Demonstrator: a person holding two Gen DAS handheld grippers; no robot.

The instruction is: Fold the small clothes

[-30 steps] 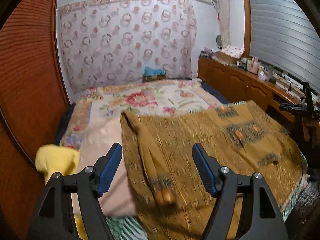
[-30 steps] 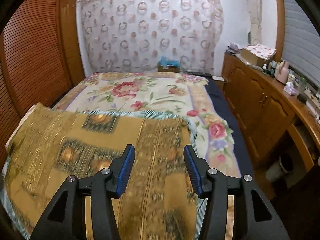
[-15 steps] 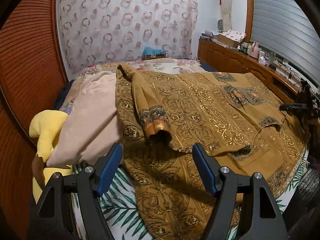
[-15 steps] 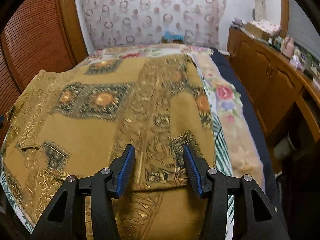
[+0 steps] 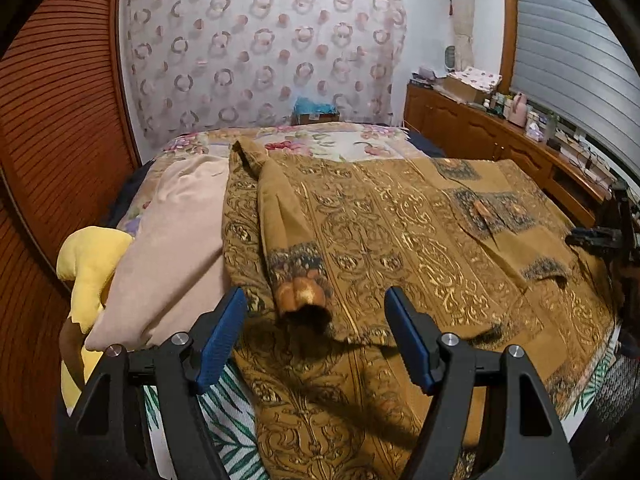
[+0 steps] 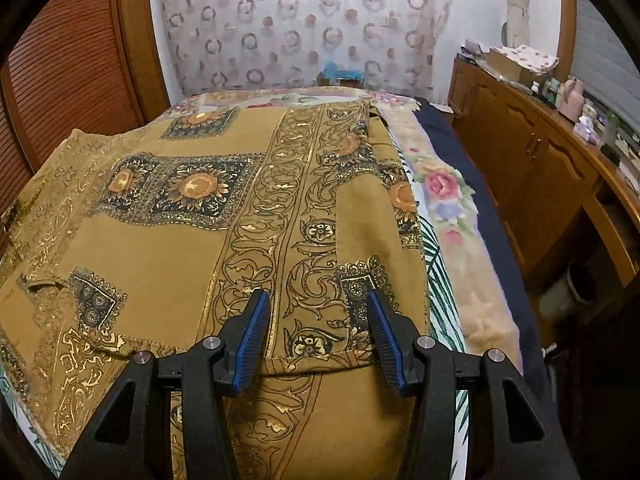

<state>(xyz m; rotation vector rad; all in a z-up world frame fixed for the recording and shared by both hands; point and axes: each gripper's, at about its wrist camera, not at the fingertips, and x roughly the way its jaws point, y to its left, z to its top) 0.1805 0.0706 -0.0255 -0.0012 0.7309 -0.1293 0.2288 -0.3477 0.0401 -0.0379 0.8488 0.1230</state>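
A brown shirt with gold ornament (image 5: 400, 232) lies spread over the bed, its lower part folded up across the body. One sleeve is folded inward, and its cuff (image 5: 302, 296) rests just beyond my left gripper (image 5: 315, 292). The left jaws are closing, with the cuff lying ahead of the gap and neither pad touching cloth. In the right wrist view the shirt (image 6: 192, 248) fills the left and middle. My right gripper (image 6: 316, 294) hovers open over the folded hem edge, with nothing pinched.
A pink pillow (image 5: 176, 248) and a yellow plush (image 5: 88, 256) lie left of the shirt. The leaf-print sheet (image 5: 228, 412) and floral blanket (image 6: 440, 192) cover the bed. A wooden cabinet (image 6: 532, 160) runs along the right and a slatted wooden door (image 5: 52, 120) along the left.
The shirt, blurred and moving a second ago, now lies still. Both views have tipped down toward the bed. The left jaws stand slightly narrower.
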